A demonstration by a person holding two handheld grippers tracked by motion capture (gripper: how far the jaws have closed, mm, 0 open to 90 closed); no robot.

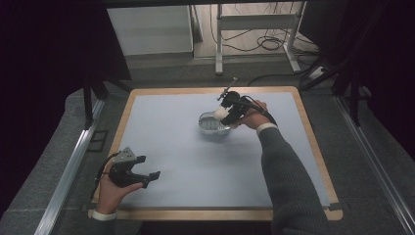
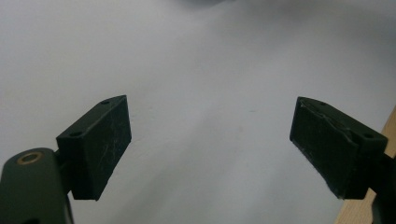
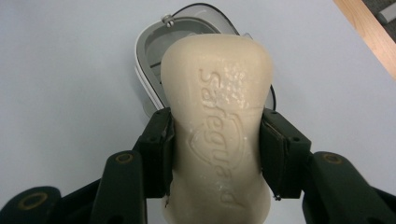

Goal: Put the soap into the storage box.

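The right gripper (image 3: 215,154) pinches the soap bar (image 3: 217,116) across its waist, just above the soap dish (image 1: 214,123), apparently for placing, while the left gripper (image 1: 147,178) waits with jaws wide, well away from the dish.

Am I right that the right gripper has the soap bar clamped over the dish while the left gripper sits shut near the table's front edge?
Not quite: the left gripper is open, jaws wide apart in the left gripper view. The right gripper does clamp the soap bar over the dish.

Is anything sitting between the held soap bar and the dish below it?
Nothing visible does. The right gripper holds the soap bar just above the soap dish, whose visible inside looks empty.
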